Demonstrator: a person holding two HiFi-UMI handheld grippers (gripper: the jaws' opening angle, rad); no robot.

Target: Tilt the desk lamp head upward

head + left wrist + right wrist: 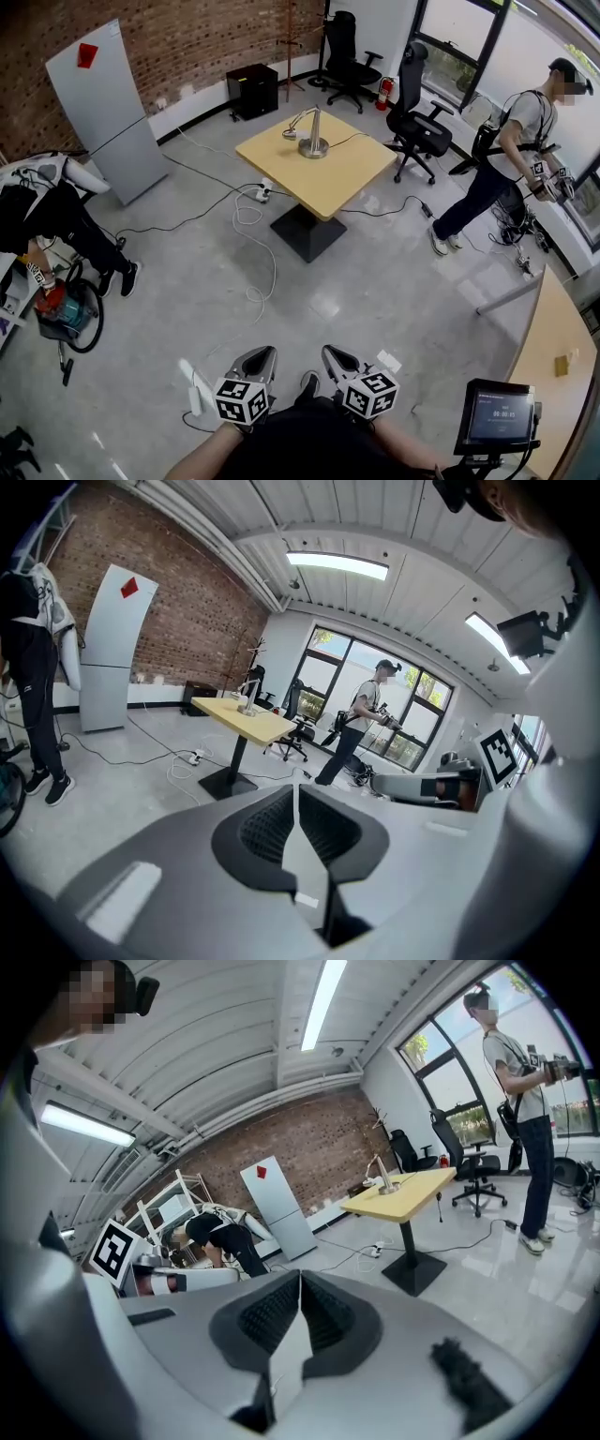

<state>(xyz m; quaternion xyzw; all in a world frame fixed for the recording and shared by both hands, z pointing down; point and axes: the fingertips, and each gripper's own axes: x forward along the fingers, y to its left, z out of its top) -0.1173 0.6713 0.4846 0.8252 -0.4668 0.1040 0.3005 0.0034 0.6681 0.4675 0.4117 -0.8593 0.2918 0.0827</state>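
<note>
- Well, head view: the lamp [310, 131] stands on the yellow table [352, 169], far across the floor. The left gripper [266, 352] and right gripper [331, 354] hang low, close to the person's body.
- Left gripper view: its jaws are shut tight, with nothing between them. The lamp [246, 697] looks tiny and far off.
- Right gripper view: its jaws are pressed together too, and empty.
- Cables [247, 217] lie on the floor on the way, and a foot could catch one. Shut jaws might bump the lamp and tip it.

The desk lamp [309, 131] stands on the yellow table [352, 178], well beyond the left gripper [263, 353] and right gripper [331, 353].
</note>
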